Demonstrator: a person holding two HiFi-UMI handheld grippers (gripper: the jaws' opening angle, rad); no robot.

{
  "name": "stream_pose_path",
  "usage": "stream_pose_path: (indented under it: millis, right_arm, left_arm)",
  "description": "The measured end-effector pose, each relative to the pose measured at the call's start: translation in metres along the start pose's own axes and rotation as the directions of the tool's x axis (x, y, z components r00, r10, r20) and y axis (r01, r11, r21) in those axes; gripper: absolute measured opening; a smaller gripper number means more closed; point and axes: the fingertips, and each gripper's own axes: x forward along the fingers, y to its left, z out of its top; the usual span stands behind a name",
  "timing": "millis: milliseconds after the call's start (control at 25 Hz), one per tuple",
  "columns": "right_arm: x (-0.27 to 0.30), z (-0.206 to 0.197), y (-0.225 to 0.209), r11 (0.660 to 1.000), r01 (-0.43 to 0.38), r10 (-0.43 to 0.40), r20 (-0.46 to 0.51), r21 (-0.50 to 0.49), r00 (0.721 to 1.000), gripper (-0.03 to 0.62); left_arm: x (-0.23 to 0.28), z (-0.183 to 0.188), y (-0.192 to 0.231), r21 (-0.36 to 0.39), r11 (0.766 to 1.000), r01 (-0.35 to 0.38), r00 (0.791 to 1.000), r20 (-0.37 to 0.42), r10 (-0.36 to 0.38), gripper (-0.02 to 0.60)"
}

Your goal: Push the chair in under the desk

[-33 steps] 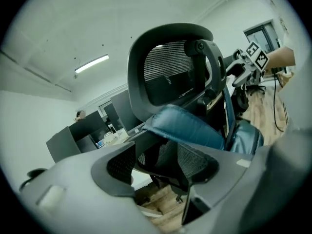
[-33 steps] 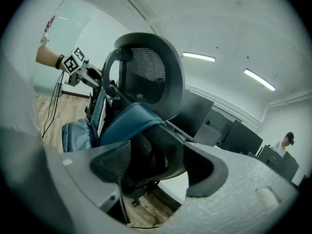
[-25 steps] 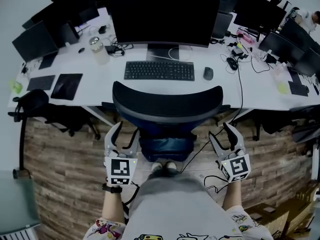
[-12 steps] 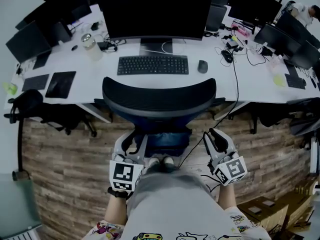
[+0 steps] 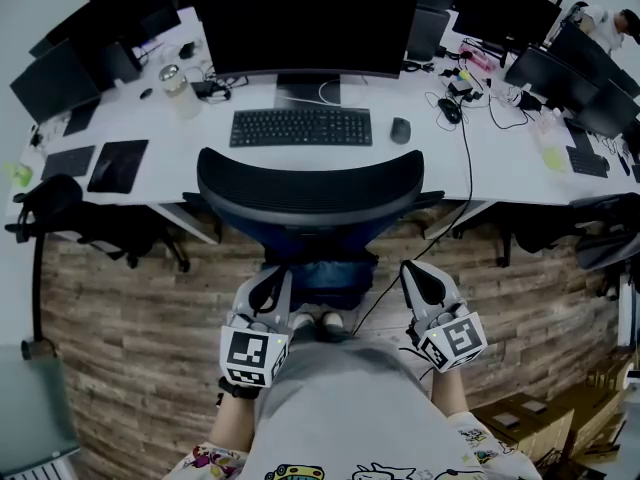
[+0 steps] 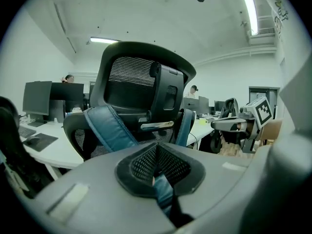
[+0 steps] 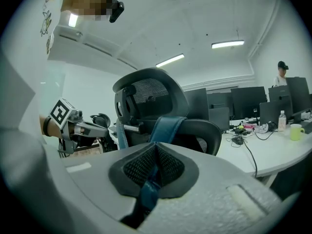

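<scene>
The black mesh-backed chair (image 5: 310, 193) stands with its back against the front edge of the white desk (image 5: 490, 168), and its blue seat (image 5: 325, 273) shows below the backrest. Both grippers hang behind the chair, close to the person's body and apart from it. My left gripper (image 5: 263, 293) is shut with nothing between its pads, and so is my right gripper (image 5: 421, 280). In the left gripper view the chair (image 6: 141, 82) rises beyond the closed jaws (image 6: 156, 167), with the right gripper (image 6: 243, 123) off to the side. The right gripper view has the chair (image 7: 151, 101) past its closed jaws (image 7: 155, 167).
A large monitor (image 5: 305, 23), keyboard (image 5: 300, 126) and mouse (image 5: 400, 130) sit on the desk. A black cable (image 5: 465, 168) hangs off the front edge to the brick-pattern floor (image 5: 130, 308). Other chairs (image 5: 50, 208) flank both sides. A person (image 7: 282, 72) stands far right.
Both grippers' jaws have gone from open to shut. Both have drawn back from the chair toward the person's body, and the chair stands a little further under the desk.
</scene>
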Motion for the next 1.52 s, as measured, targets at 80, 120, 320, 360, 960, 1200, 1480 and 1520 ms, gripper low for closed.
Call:
stream_pose_path:
  millis: [80, 120, 320, 360, 960, 1200, 1480, 1520]
  right_arm:
    - [-0.001, 0.001, 0.0, 1.0, -0.001, 0.001, 0.004, -0.012, 1.0, 0.002]
    - [-0.001, 0.001, 0.0, 1.0, -0.001, 0.001, 0.005, -0.021, 1.0, 0.002]
    - [0.0, 0.001, 0.002, 0.998, -0.005, 0.005, -0.008, -0.06, 1.0, 0.002]
    - [0.0, 0.002, 0.002, 0.998, -0.01, 0.009, -0.01, -0.065, 1.0, 0.002]
    - [-0.002, 0.008, 0.004, 0.998, -0.045, 0.046, 0.026, -0.055, 0.999, 0.002]
    - [-0.003, 0.011, 0.005, 0.998, -0.049, 0.051, 0.039, -0.047, 0.998, 0.002]
    - [-0.002, 0.01, 0.006, 0.997, -0.056, 0.057, 0.03, -0.048, 0.998, 0.002]
    - [-0.002, 0.01, 0.006, 0.997, -0.058, 0.06, 0.031, -0.05, 0.998, 0.002]
  left_arm:
    - [-0.001, 0.001, -0.002, -0.009, 1.0, 0.004, 1.0, 0.011, -0.004, 0.011]
    - [-0.002, 0.002, -0.004, -0.011, 1.0, 0.009, 1.0, 0.018, -0.009, 0.011]
    - [-0.003, 0.003, -0.008, 0.007, 1.0, 0.01, 1.0, 0.026, -0.01, 0.011]
    - [-0.002, 0.003, -0.009, 0.014, 1.0, 0.011, 1.0, 0.026, -0.011, 0.011]
    - [-0.003, 0.008, -0.017, 0.06, 0.998, 0.004, 0.999, 0.041, -0.006, 0.01]
    - [-0.003, 0.008, -0.016, 0.066, 0.998, -0.001, 0.999, 0.036, -0.001, 0.01]
    - [-0.004, 0.011, -0.016, 0.067, 0.998, -0.009, 0.999, 0.05, 0.006, 0.01]
    - [-0.005, 0.011, -0.016, 0.066, 0.998, -0.01, 0.999, 0.049, 0.007, 0.011]
